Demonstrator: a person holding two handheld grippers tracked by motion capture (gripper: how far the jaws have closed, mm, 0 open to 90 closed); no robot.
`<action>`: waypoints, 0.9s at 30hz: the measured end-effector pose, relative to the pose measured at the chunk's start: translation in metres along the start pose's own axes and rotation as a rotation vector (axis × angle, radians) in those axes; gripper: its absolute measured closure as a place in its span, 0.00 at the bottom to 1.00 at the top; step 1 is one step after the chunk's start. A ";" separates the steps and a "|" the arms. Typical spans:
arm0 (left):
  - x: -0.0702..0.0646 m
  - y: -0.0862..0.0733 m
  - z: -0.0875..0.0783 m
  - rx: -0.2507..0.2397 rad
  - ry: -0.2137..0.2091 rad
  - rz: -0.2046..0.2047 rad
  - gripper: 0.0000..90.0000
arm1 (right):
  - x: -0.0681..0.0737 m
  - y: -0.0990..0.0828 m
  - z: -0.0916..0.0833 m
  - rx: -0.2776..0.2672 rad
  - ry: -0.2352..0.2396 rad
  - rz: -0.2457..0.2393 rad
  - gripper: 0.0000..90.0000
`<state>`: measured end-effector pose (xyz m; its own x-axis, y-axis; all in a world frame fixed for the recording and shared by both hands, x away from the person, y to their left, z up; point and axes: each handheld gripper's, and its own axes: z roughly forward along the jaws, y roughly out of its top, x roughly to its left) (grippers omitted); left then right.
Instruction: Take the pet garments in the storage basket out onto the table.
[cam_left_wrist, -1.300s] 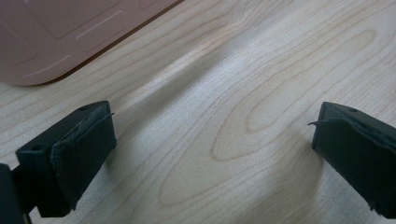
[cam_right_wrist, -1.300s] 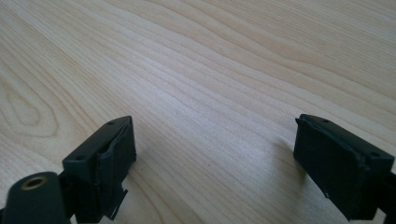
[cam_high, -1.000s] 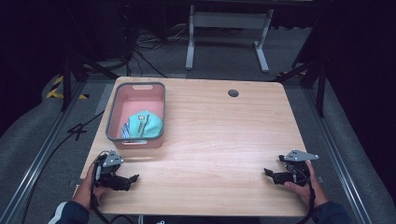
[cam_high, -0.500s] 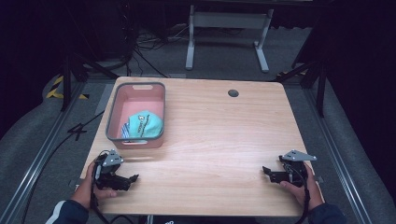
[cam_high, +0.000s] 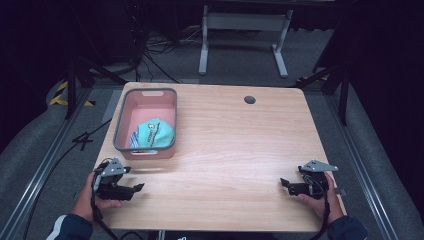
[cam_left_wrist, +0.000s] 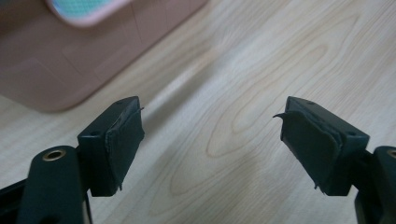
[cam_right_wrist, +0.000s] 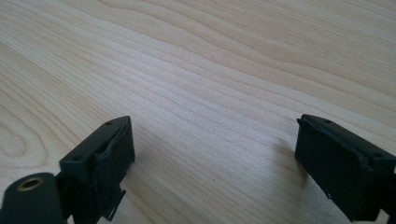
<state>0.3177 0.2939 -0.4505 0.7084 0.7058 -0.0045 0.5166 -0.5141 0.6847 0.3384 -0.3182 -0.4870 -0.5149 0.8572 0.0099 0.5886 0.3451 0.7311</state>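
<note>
A dark room with cables and a metal stand on the floor is surrounding a pale wooden tabletop (cam_high: 235, 150), which is carrying 1 pink basket (cam_high: 146, 150) with a grey rim at its left half. A teal cloth (cam_high: 155, 134) with a striped edge is lying inside that basket, bunched at its near end, touched by nothing.

The left gripper (cam_high: 131, 189) is hovering at the near left corner, just in front of the basket's near wall, and its 2 fingers (cam_left_wrist: 122, 140) are standing apart with only bare wood between them; they have just been closing partway, with nothing caught. In the left gripper view the basket's pink wall (cam_left_wrist: 70, 60) is sitting close ahead and to the left, the teal cloth (cam_left_wrist: 77, 7) peeking over the rim.

The right gripper (cam_high: 286, 184) is resting low at the near right corner, well apart from the basket, its fingers (cam_right_wrist: 112, 158) spread wide over empty wood.

By my reading, the work is at its very start: the approach to the cloth is beginning and no grasp is made. The next move calls for the left gripper to rise over the near rim, open again, descend onto the bunched cloth and pinch a fold.
</note>
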 end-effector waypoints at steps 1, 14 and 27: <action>0.000 0.003 -0.003 -0.001 0.014 0.005 0.25 | 0.000 0.000 0.000 0.000 0.001 -0.001 0.14; 0.004 0.039 -0.034 -0.051 0.075 0.027 0.27 | -0.001 0.000 0.000 0.002 0.010 -0.008 0.13; 0.025 0.084 -0.044 -0.048 0.083 0.040 0.24 | -0.002 0.001 0.001 0.003 0.018 -0.013 0.13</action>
<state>0.3574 0.2897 -0.3610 0.6849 0.7240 0.0821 0.4638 -0.5201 0.7172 0.3401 -0.3192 -0.4869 -0.5334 0.8458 0.0131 0.5837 0.3568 0.7293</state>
